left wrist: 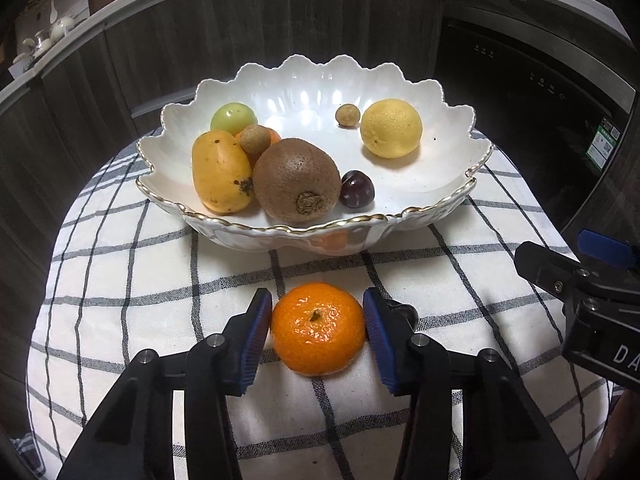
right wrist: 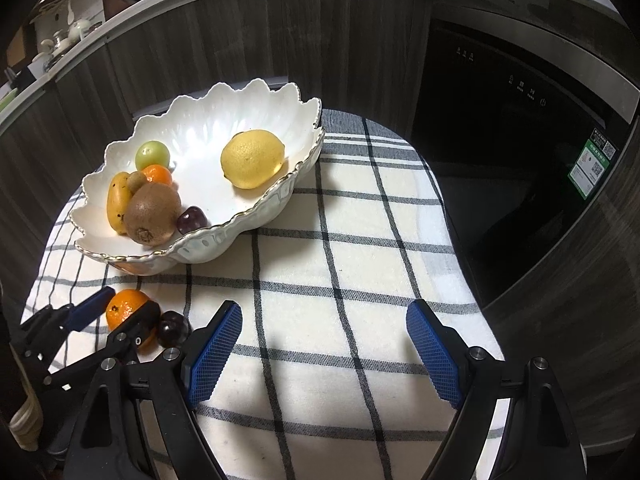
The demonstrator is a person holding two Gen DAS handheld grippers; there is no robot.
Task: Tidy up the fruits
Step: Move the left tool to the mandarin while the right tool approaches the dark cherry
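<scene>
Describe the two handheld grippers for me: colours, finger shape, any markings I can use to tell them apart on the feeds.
Both look alike: the left gripper and right gripper have matte black angular linkage arms with round silver pivot bolts and flat blue pads textured in a fine grid. The right gripper's body, seen from the left wrist view, carries white lettering starting "DA". No cables or sleeves show.

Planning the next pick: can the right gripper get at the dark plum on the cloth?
Probably not easily: the dark plum sits right beside the left gripper, which straddles the mandarin; the right gripper is open.
</scene>
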